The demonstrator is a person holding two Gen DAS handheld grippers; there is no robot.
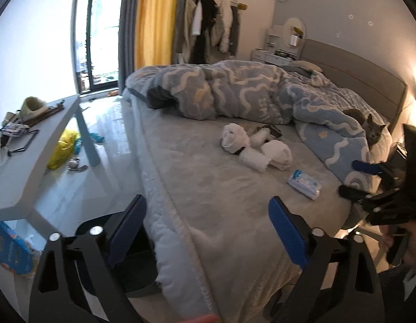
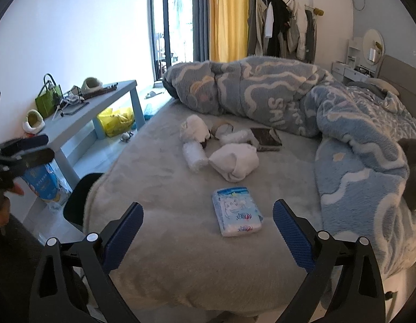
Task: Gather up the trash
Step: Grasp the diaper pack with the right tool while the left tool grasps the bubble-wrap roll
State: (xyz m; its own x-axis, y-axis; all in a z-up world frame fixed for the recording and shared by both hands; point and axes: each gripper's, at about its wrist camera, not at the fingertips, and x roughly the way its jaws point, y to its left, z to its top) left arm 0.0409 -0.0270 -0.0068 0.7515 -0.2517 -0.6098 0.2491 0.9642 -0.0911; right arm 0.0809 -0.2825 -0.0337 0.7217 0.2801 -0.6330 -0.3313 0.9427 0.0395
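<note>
Right wrist view: a tissue pack (image 2: 237, 211) is seen lying flat on the grey bed cover (image 2: 165, 188), near the foot edge of the bed and just ahead of the right gripper (image 2: 208, 223). The jaws of that gripper are spread wide and nothing is held between them; the pack lies apart from both fingers. Beyond the pack, a cluster of rolled white towels (image 2: 232, 161) is noted, with a dark flat item (image 2: 265, 138) just beside them. A blue patterned quilt (image 2: 288, 99) is bunched across the far half of the bed.

Left wrist view: the left gripper (image 1: 206, 215) is held over the bed's corner, jaws wide apart and empty. The same pack (image 1: 303, 184) is seen well ahead to its right. A grey cat (image 1: 370, 130) is observed against the quilt. A yellow bag (image 1: 62, 148) is recorded on the floor under the blue table (image 1: 35, 167).
</note>
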